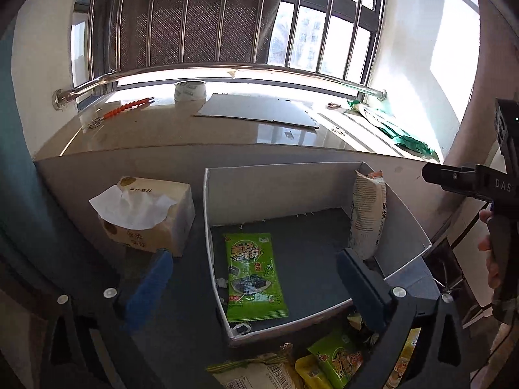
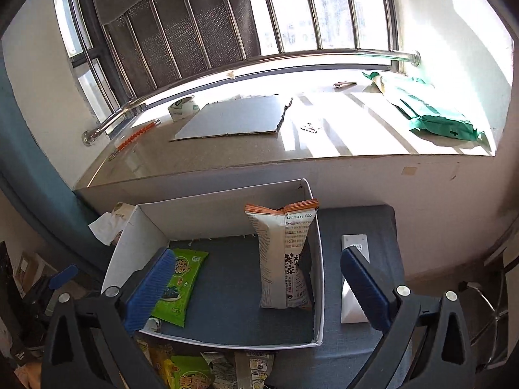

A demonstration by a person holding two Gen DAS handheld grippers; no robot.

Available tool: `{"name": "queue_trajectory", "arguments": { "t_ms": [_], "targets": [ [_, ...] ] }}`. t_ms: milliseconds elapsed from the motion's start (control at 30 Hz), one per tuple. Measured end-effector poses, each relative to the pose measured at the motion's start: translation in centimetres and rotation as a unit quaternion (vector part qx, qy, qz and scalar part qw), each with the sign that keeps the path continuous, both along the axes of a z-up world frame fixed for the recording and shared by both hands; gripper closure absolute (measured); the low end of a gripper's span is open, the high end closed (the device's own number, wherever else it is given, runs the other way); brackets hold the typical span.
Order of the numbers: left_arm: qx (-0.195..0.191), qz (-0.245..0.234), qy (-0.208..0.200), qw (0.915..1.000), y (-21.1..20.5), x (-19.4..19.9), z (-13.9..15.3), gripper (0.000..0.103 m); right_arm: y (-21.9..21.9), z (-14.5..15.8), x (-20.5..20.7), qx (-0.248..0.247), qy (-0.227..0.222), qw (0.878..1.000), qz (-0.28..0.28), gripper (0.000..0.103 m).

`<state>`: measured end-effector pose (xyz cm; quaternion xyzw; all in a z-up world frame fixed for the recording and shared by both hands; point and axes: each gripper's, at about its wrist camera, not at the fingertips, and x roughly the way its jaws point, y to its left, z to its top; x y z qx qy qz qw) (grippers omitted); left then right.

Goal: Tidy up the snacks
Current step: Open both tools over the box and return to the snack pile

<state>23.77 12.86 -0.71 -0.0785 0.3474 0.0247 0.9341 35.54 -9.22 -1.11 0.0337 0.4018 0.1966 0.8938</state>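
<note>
A white open-top box stands on a dark blue surface. A green snack packet lies flat inside it at the left. A tall white and orange snack bag stands upright against the box's right wall. Several loose snack packets lie in front of the box. My left gripper is open and empty above the box's front. My right gripper is open and empty above the box's front edge; its body also shows at the right of the left wrist view.
A tissue box sits left of the white box. A white remote lies to its right. Behind is a window sill with a cardboard sheet, a tape roll, an orange tool and a green bag.
</note>
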Motion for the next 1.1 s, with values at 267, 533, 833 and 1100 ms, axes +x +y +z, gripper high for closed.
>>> {"name": "queue_trajectory", "arguments": {
  "t_ms": [267, 533, 833, 1100],
  "targets": [
    [0.010, 0.001, -0.032, 0.9994, 0.0, -5.9, 0.9, 0.000, -3.1, 0.5, -5.8, 0.043, -0.026, 0.999, 0.016, 0.000],
    [-0.028, 0.015, -0.055, 0.9980, -0.3, -13.2, -0.6, 0.000, -7.7, -1.4, -16.4, 0.089, -0.074, 0.993, 0.030, 0.000],
    [-0.034, 0.014, 0.001, 0.9993, -3.2, -16.8, -5.8, 0.000, -10.1, -8.7, -25.1, 0.117, -0.023, 0.992, 0.027, 0.000],
    [-0.052, 0.040, 0.059, 0.9961, -4.2, -16.7, -8.9, 0.000, -12.5, -10.3, -29.6, 0.115, -0.024, 0.993, 0.008, 0.000]
  ]
}}
